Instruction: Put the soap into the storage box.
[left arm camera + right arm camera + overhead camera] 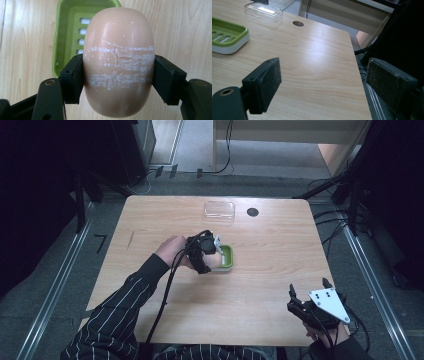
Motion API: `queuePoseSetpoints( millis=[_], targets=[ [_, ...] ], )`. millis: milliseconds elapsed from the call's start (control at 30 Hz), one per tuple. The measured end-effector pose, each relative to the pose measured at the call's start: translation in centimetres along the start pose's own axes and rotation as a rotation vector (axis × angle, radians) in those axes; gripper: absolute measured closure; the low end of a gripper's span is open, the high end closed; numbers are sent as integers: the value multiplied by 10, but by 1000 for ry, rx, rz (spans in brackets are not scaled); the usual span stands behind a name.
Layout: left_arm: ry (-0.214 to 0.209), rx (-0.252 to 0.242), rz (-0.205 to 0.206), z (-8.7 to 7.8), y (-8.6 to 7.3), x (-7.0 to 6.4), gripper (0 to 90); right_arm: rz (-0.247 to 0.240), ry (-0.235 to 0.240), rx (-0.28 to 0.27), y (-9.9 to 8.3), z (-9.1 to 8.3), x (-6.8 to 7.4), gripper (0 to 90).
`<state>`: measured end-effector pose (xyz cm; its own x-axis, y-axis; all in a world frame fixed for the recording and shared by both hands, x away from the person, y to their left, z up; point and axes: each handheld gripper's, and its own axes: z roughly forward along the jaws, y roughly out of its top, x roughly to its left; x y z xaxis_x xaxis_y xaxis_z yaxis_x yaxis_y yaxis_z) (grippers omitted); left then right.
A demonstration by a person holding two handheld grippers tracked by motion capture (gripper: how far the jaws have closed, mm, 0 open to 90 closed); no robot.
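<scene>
the bar of soap [118, 65], a rounded peach-coloured oval streaked with whitish scuff bands, sat clamped between the jaws of the left gripper [118, 77], one black pad pressed to each of its long sides. in the left gripper view it hung over the near edge of the green soap dish [65, 32], covering much of the dish's slotted insert; whether it touched the dish could not be told. in the high view the left gripper [206, 251] was at the middle of the wooden table [150, 225], its hand to the left, with the soap dish [227, 257] just beside it on the right. the dish had a green tray on a white base.

farther back, a clear plastic lid [219, 210] lay near the table's far edge, with a round dark hole [253, 212] in the tabletop just to its right.

the right gripper [306, 289] was held at the near right corner of the table, well apart from the dish, its jaws spread wide and grasping nothing, both pads bare over the wood.
</scene>
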<state>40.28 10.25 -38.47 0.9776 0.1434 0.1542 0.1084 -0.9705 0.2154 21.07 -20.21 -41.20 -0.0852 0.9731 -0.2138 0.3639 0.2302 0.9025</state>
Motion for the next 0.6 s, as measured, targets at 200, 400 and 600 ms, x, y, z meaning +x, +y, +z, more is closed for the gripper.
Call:
queuePoseSetpoints(
  millis=[200, 400, 600],
  targets=[
    [-1, -11, 1, 0, 2, 5, 335, -4, -1, 0, -1, -1, -1, 136],
    [-5, -24, -2, -1, 3, 10, 334, 7, -7, 2, -1, -1, -2, 136],
    [1, -20, 5, 0, 4, 13, 334, 8, -11, 2, -2, -3, -2, 136]
  ],
)
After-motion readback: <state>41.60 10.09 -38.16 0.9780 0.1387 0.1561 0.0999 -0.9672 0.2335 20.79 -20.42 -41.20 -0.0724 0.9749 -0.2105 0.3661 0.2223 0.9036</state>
